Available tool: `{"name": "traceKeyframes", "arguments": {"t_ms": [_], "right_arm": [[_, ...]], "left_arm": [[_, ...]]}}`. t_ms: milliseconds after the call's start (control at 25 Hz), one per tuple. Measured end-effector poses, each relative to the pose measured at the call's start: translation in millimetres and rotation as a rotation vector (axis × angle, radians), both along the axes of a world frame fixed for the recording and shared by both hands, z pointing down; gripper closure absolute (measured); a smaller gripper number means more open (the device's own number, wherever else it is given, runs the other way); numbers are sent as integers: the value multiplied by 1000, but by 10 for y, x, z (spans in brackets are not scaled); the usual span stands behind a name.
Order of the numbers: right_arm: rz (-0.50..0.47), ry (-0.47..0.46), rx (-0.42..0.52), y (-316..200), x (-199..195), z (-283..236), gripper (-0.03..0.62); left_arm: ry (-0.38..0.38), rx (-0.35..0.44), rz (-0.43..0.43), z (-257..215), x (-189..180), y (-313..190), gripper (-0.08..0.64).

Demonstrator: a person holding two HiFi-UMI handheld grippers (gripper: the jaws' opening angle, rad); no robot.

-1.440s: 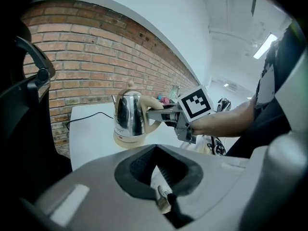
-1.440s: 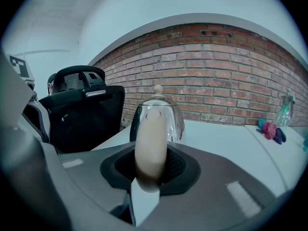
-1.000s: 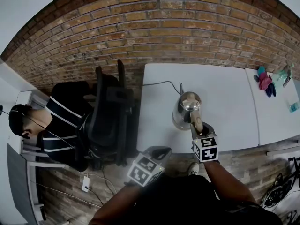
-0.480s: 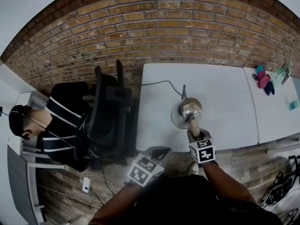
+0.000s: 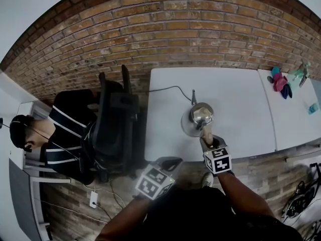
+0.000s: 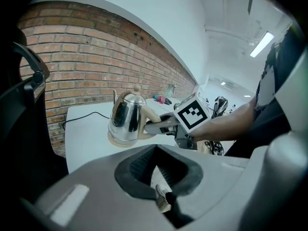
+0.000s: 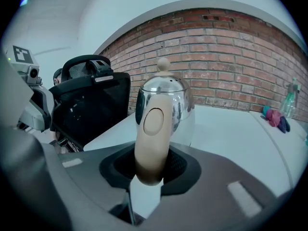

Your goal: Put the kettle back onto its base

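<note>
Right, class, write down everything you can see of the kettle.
The kettle is small and rounded, of shiny, mirror-like metal, with a domed lid topped by a pale knob, a thin spout and a thick beige handle. It stands upright on its round pale base on the white table. The handle sits between the jaws of the right gripper, which have just been opening; both pads look to touch it.

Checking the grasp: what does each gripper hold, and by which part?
The right gripper clasps the shiny steel kettle by its beige handle, though its jaws have just been opening. The left gripper holds nothing.
</note>
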State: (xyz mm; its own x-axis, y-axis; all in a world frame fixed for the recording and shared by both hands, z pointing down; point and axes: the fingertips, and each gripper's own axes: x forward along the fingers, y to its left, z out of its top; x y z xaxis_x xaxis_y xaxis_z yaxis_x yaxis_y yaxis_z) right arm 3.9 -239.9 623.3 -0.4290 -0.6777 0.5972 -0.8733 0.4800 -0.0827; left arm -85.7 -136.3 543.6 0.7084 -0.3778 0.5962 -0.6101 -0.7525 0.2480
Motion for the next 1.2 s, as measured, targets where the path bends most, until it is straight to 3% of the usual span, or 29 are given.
{"name": "traceKeyframes", "arguments": {"t_ms": [160,320,560,1200], "right_arm": [[-8,-11,3,-142,-13,-62,465],[-40,39,-1,-166,-57,6,466],[-40,28,3,-148,-72,12,461],[-52,-8,-24,44,-96,-68,433]], "left_arm": [[1,3,-4,1,9,-8,558],[1,-1,-11,7,8,-11,558],[33,-21,-26,-53,5,-41,558],[26,-19,-2,-44,55,-40,558]]}}
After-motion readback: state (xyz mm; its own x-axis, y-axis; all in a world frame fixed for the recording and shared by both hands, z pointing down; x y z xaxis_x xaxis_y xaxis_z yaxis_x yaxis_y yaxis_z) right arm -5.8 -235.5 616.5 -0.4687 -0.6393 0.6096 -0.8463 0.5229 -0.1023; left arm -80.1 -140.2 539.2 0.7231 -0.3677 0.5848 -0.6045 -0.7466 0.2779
